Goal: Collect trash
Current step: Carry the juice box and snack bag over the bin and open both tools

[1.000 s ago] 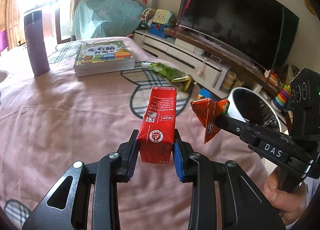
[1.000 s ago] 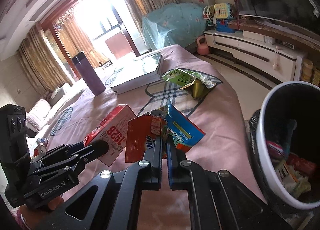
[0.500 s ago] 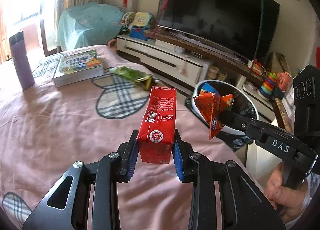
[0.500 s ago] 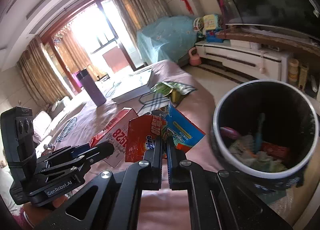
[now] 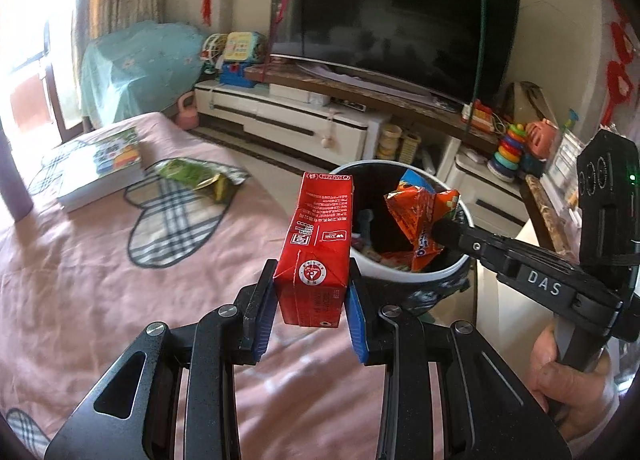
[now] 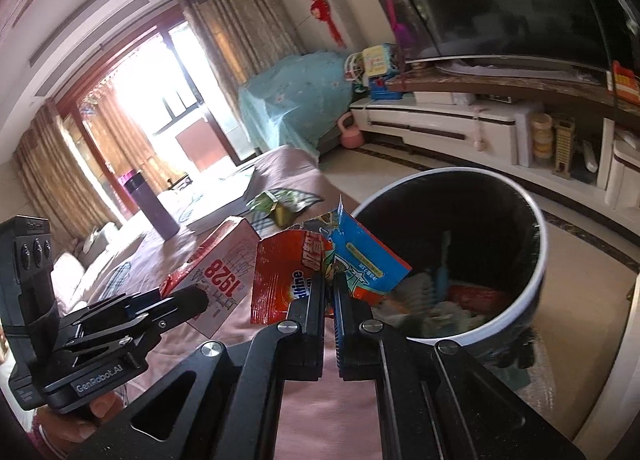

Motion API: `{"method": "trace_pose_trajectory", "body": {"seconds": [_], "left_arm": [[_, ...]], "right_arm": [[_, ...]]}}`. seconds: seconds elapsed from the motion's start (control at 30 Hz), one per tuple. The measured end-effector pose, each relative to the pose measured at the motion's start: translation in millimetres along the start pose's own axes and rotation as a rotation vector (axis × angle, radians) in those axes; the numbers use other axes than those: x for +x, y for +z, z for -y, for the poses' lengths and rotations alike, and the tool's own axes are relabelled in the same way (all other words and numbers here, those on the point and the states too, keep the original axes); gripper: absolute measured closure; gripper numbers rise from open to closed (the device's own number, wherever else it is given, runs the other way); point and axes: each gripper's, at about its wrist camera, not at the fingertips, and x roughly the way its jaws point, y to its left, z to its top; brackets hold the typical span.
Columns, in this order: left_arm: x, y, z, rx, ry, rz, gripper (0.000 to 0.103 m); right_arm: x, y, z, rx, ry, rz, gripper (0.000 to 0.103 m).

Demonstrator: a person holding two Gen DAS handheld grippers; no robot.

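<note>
Your left gripper point(image 5: 311, 302) is clamped on the red carton point(image 5: 318, 248), which sits upright between the blue pads at the bed's point(image 5: 100, 280) edge, just beside the bin point(image 5: 416, 280). Your right gripper point(image 6: 329, 292) is pinched tight on a crumpled orange-and-blue wrapper point(image 6: 320, 264), and it's hanging over the bin's open mouth. Green wrapper point(image 5: 196, 175) lies on the bed by the book point(image 5: 100, 167).

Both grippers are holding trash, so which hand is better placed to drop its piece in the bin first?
Probably the right. In the left wrist view the right gripper holds its wrapper over the bin opening, while the left gripper grips the red carton at the near rim, above the pink cloth.
</note>
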Motion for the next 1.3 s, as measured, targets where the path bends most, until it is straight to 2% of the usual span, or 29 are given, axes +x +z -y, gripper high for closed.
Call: {"method": "trace_pose_trajectory", "body": {"seconds": [0.2, 0.5, 0.97, 1.3], "left_arm": [[12, 10, 21, 0.037, -0.022, -0.009, 0.073], [28, 19, 33, 0.06, -0.038, -0.027, 0.073], [61, 32, 50, 0.08, -0.05, -0.072, 0.073], [70, 37, 58, 0.099, -0.043, -0.077, 0.073]], "right_arm": [[-7, 7, 18, 0.018, -0.032, 0.015, 0.099], [-13, 13, 41, 0.041, -0.062, 0.025, 0.099], [-2, 23, 63, 0.044, -0.108, -0.013, 0.099], [8, 29, 70, 0.036, -0.119, -0.043, 0.099]]}}
